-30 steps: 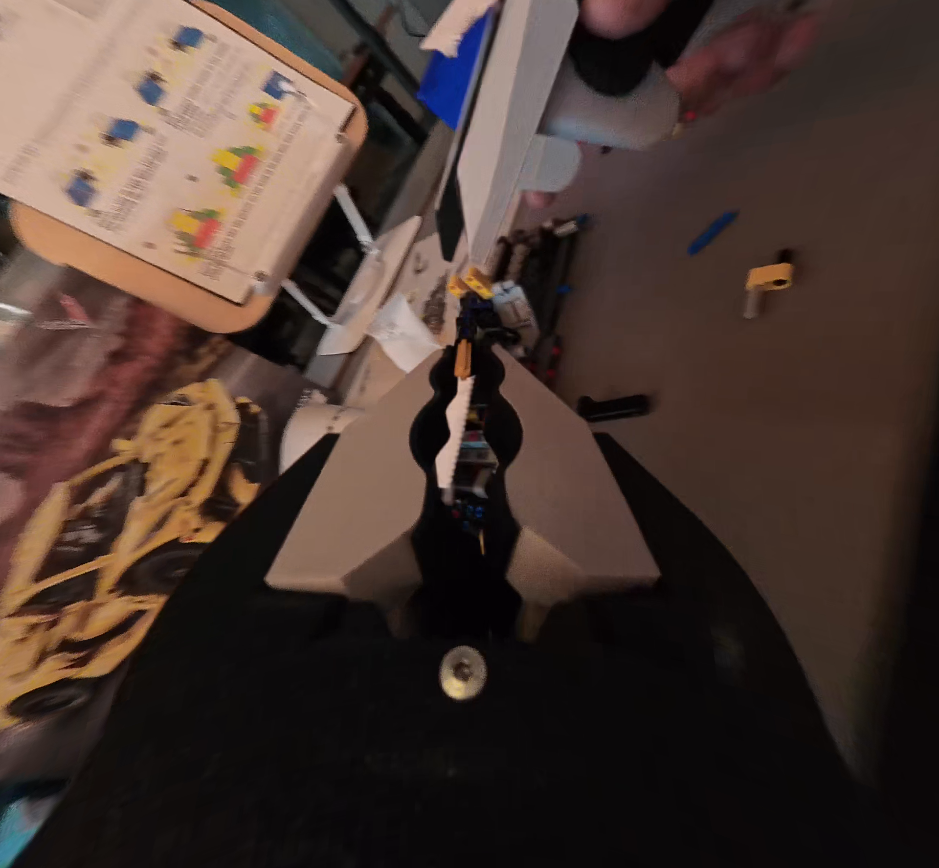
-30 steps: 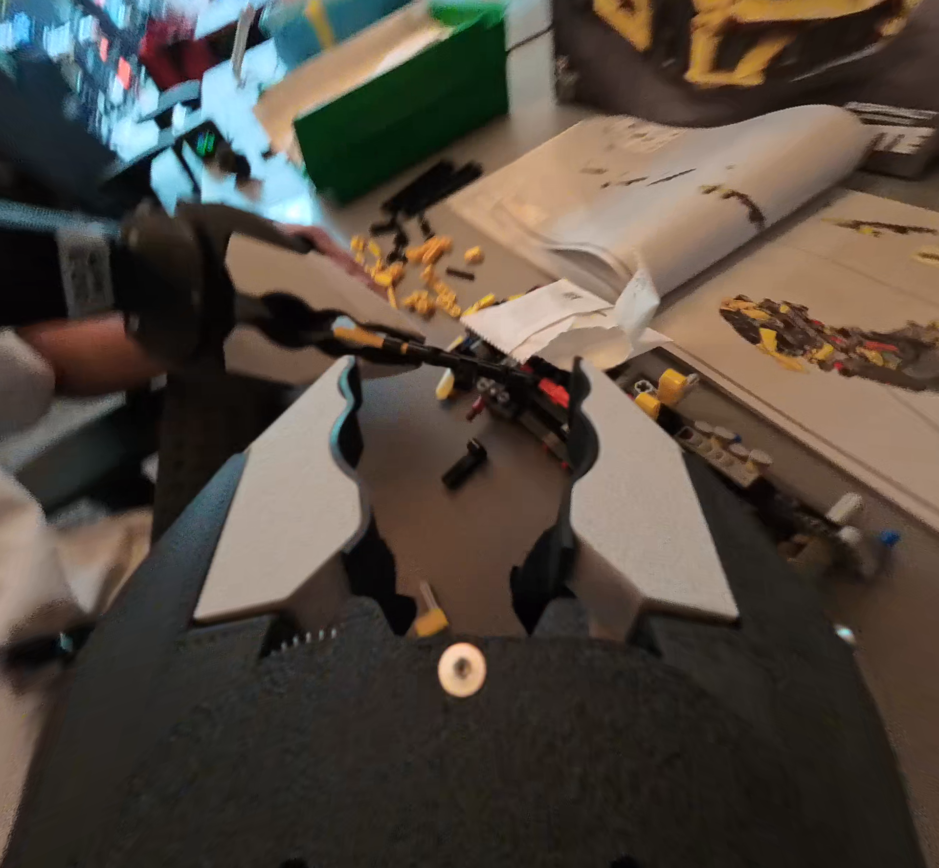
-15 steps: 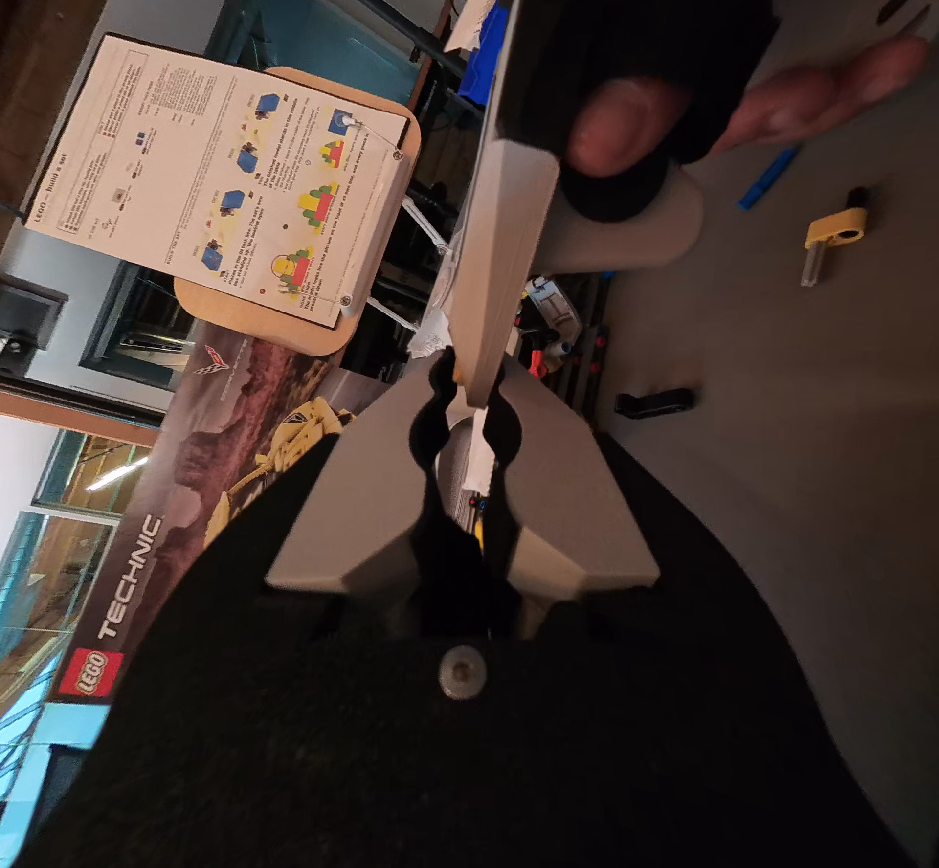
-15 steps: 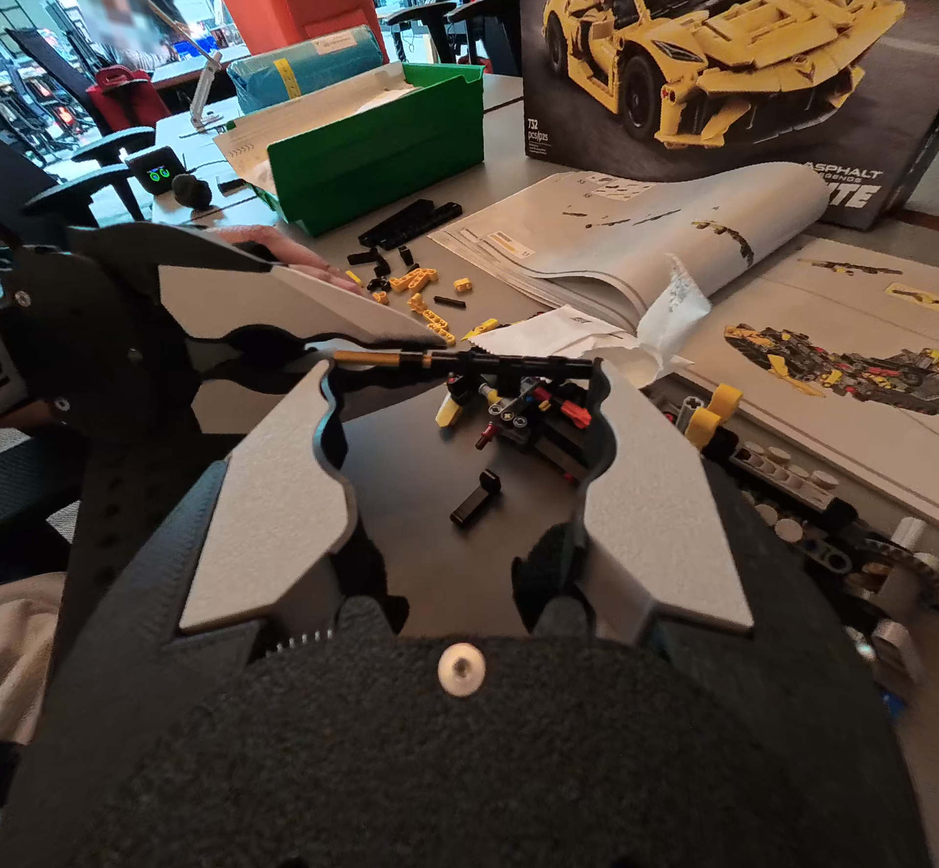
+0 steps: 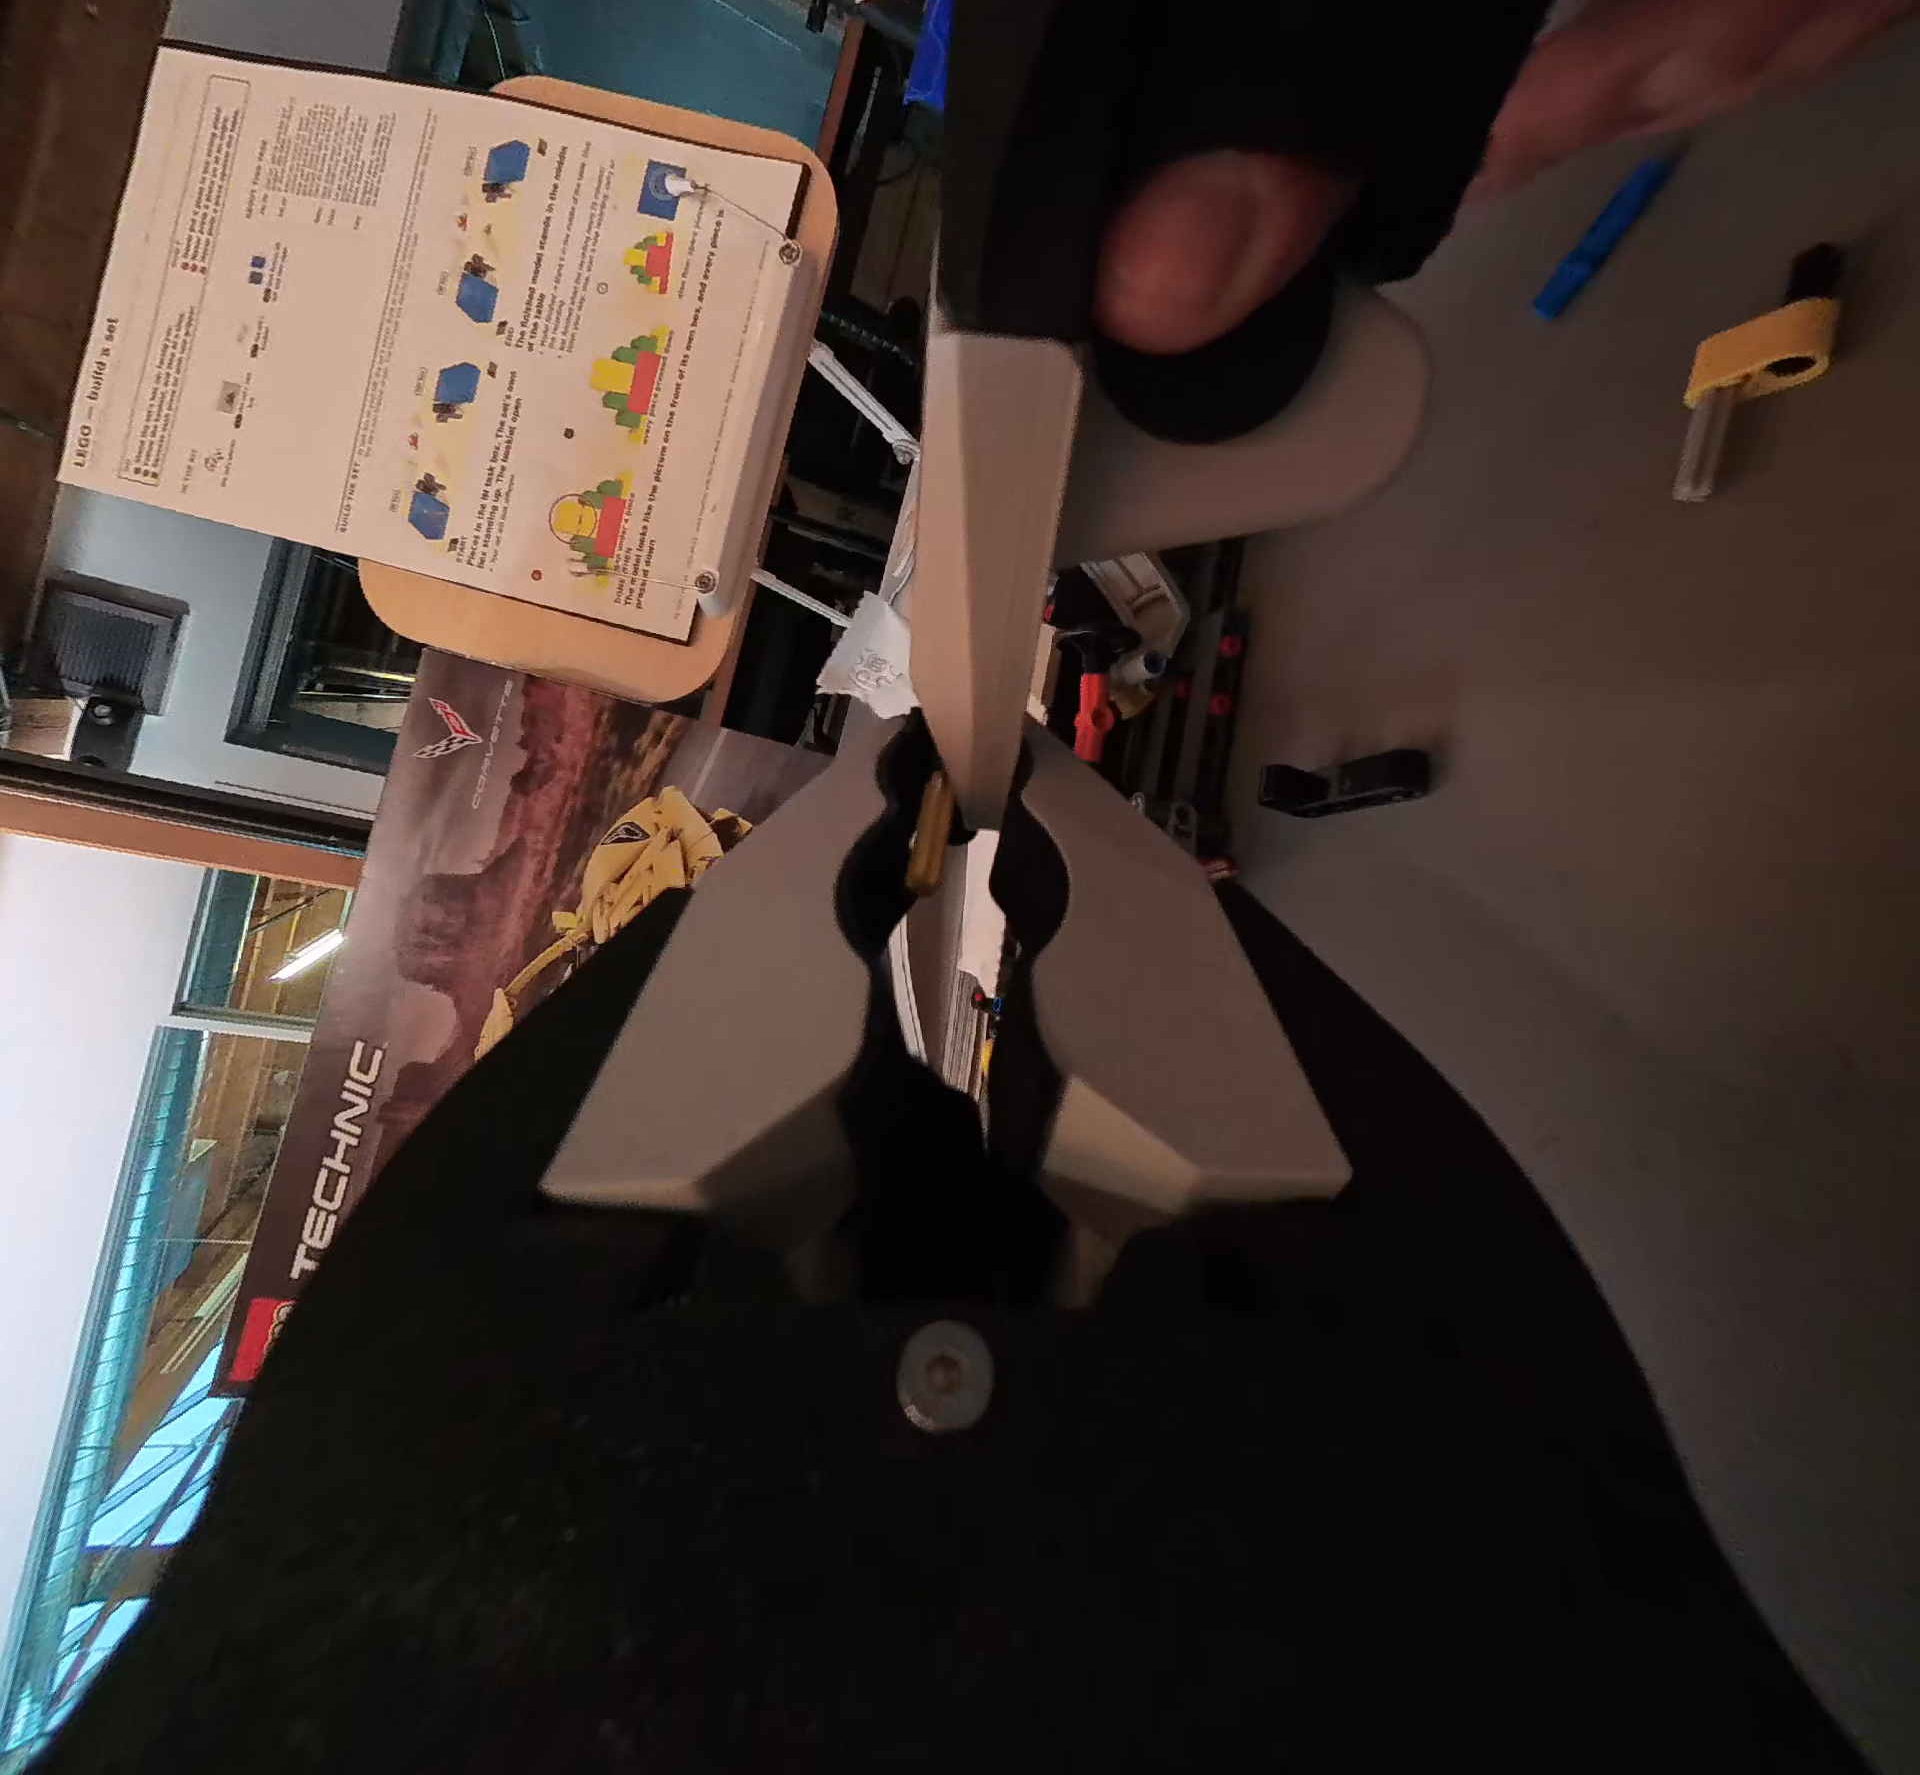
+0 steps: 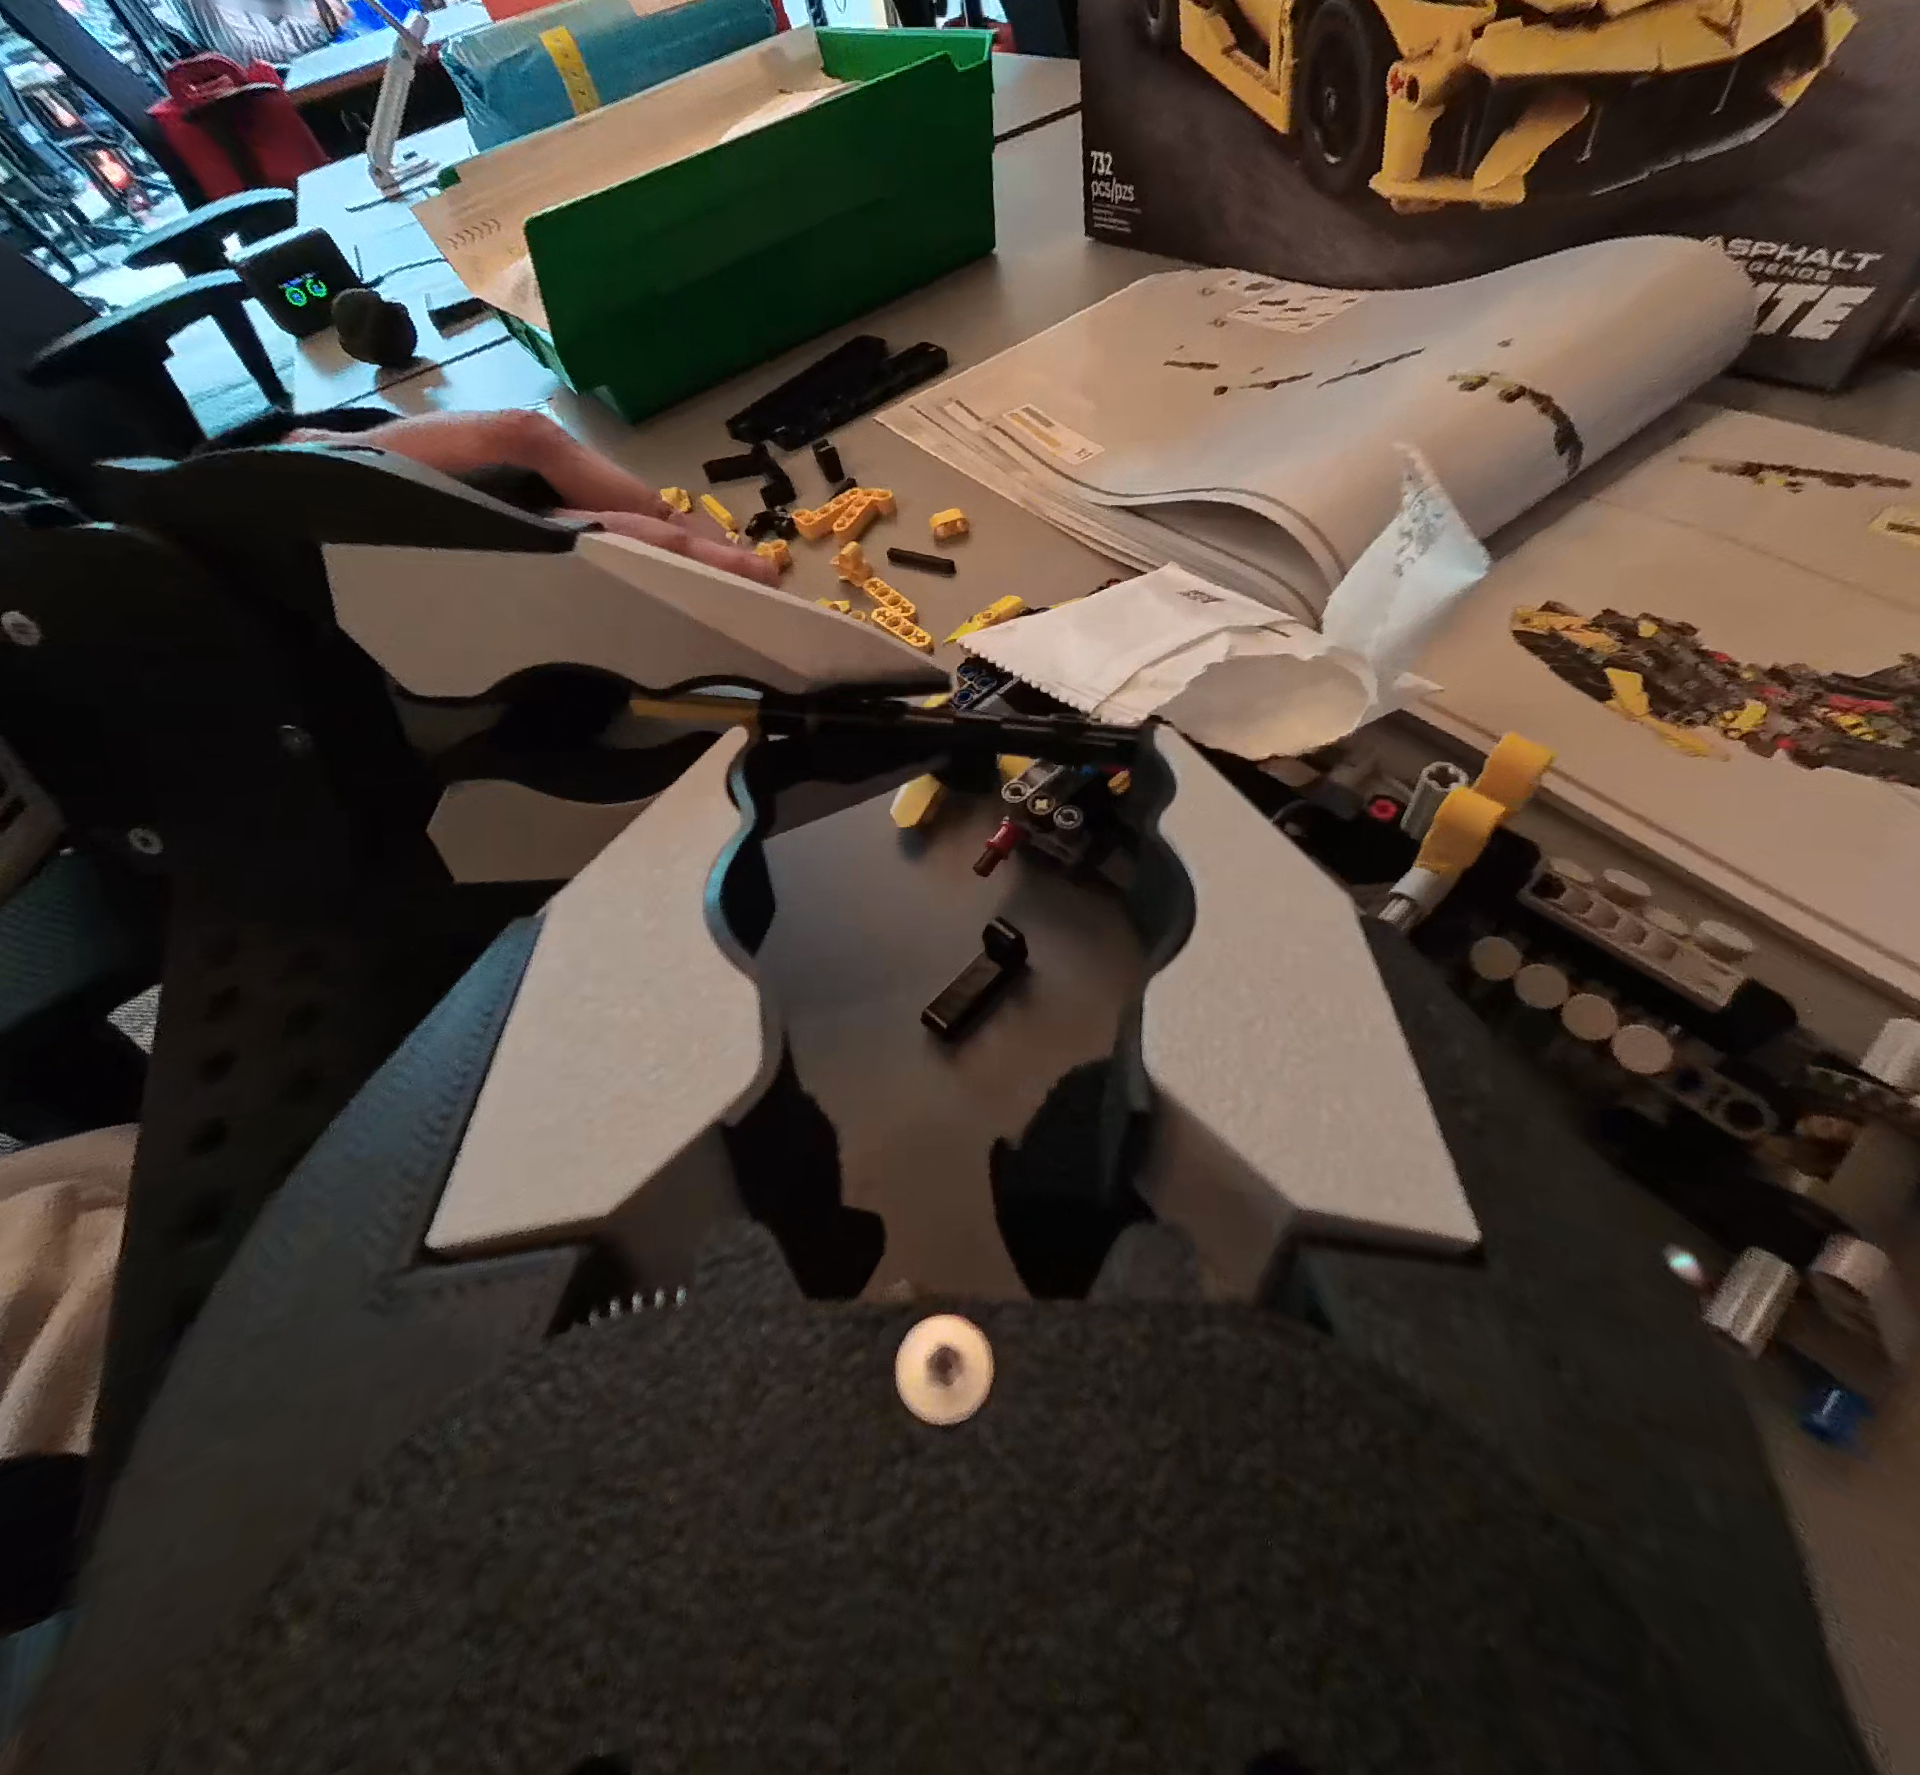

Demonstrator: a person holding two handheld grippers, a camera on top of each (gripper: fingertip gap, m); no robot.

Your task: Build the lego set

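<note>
My left gripper (image 5: 961,790) is shut on a thin rod with a yellow end (image 5: 928,832). In the right wrist view the left gripper (image 6: 831,702) reaches in from the left and holds the black rod (image 6: 935,733) level above the table. My right gripper (image 6: 951,749) is open, with its fingertips on either side of the rod's free end. The rod spans the gap and reaches the right-hand finger. In the left wrist view one finger (image 5: 987,530) of the right gripper meets my left fingertips edge-on. A partly built black model (image 6: 1049,811) lies on the table just beyond.
On the table lie a short black piece (image 6: 977,977), a yellow connector on a grey axle (image 5: 1756,354), a blue pin (image 5: 1600,239) and loose yellow and black parts (image 6: 852,530). A green bin (image 6: 769,239), open booklet (image 6: 1351,395), paper bag (image 6: 1164,665) and set box (image 6: 1455,63) stand behind.
The right gripper has moved up to the rod and its fingers have narrowed around it. The left gripper has stayed shut on the rod and steadied.
</note>
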